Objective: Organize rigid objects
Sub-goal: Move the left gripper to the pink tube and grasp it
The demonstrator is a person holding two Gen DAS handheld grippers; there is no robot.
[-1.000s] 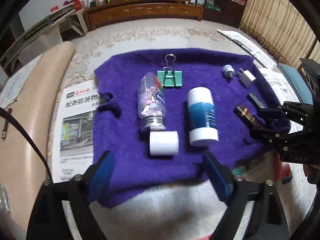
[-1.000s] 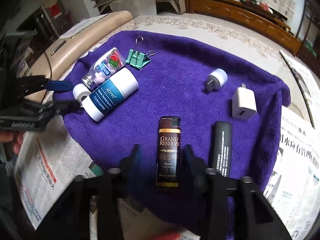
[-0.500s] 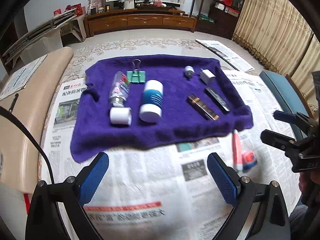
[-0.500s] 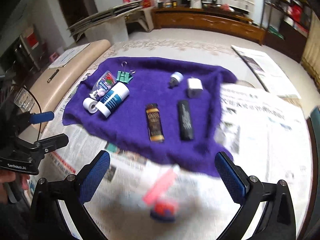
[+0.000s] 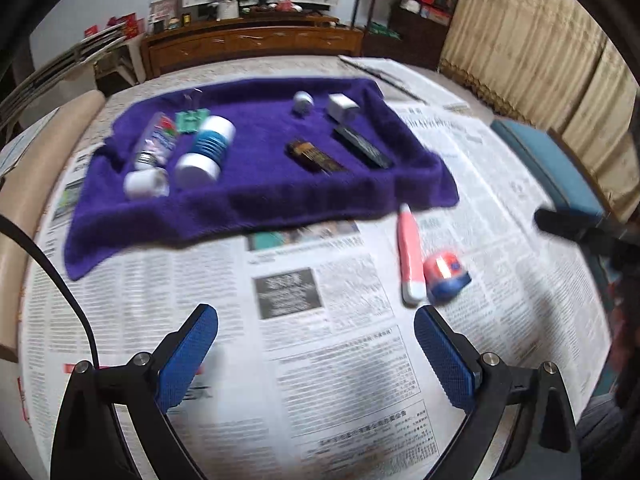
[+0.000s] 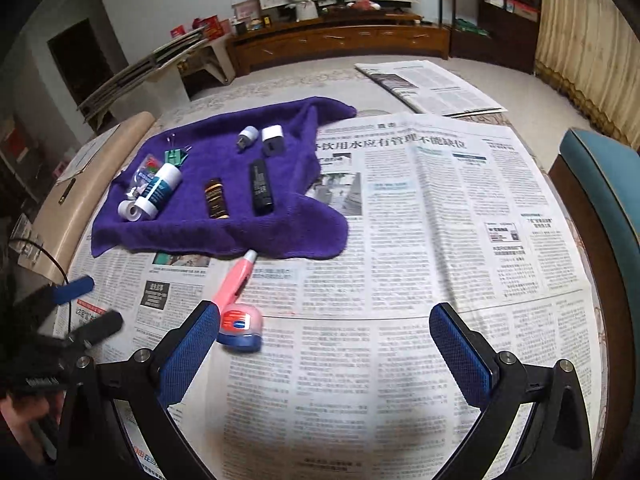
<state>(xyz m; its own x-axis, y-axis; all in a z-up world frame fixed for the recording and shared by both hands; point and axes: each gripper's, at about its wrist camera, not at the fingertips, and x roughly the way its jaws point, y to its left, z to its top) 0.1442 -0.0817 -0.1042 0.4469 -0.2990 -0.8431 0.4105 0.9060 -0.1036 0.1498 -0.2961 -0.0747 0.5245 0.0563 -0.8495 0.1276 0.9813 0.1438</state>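
Note:
A purple towel (image 5: 256,196) (image 6: 224,232) lies on newspaper and carries several small items: a clear pill bottle (image 5: 157,140), its white cap (image 5: 144,184), a blue-and-white tube (image 5: 206,148) (image 6: 158,190), a green binder clip (image 5: 192,120), a brown lighter (image 5: 316,156) (image 6: 216,198), a black stick (image 5: 362,146) (image 6: 261,188), a white charger (image 5: 342,106) (image 6: 273,136) and a small round plug (image 5: 303,101) (image 6: 248,136). A pink pen (image 5: 410,254) (image 6: 236,280) and a small red-and-blue jar (image 5: 446,276) (image 6: 240,328) lie on the newspaper off the towel. My left gripper (image 5: 316,354) and right gripper (image 6: 326,356) both stand open and empty over the paper.
Newspaper sheets (image 6: 440,208) cover the table. A beige padded edge (image 5: 24,184) runs along the left, a teal chair (image 6: 600,184) stands at the right. A wooden sideboard (image 5: 248,44) and curtains (image 5: 540,56) line the far side of the room.
Both grippers have pulled back from the towel toward the near side. The right gripper opened around the brown lighter and left it lying on the towel.

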